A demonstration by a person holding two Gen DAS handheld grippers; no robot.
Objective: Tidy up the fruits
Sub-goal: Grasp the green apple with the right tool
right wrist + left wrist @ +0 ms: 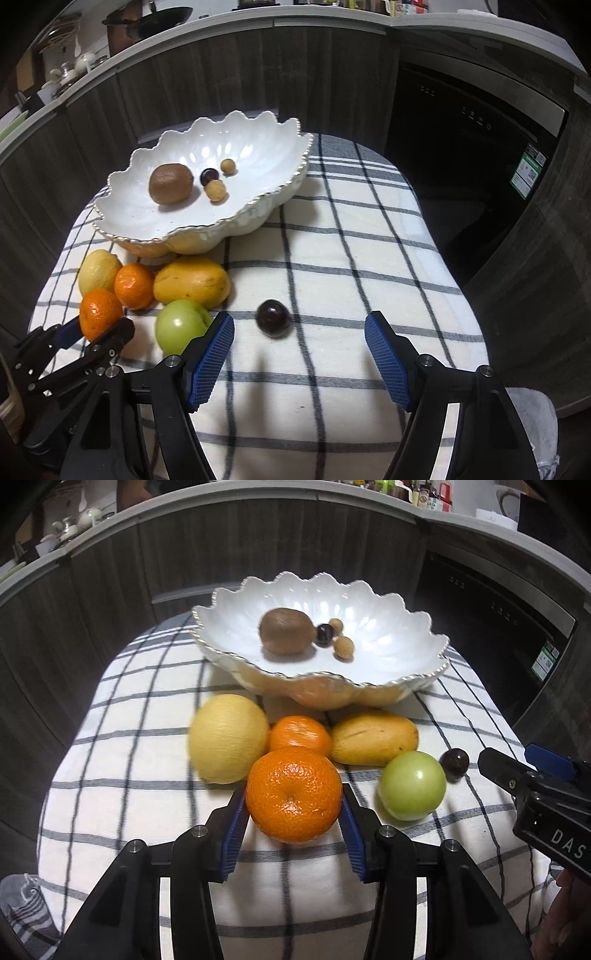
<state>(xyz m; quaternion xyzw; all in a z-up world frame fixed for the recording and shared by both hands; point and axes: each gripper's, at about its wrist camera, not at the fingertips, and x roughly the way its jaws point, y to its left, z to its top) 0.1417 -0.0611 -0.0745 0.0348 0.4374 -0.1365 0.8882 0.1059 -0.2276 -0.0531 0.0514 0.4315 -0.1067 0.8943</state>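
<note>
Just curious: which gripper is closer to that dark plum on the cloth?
Right. The right gripper hangs just short of the plum, fingers open; the left gripper sits farther off, clamped on an orange.

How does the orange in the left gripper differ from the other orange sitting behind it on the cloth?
The near orange sits between the left gripper's blue pads, which press on its sides; the far orange lies free on the checked cloth. The near orange stands at the front of the group, while the far orange is tucked between the lemon and the mango. Both are round, bright orange, and outside the white bowl.
</note>
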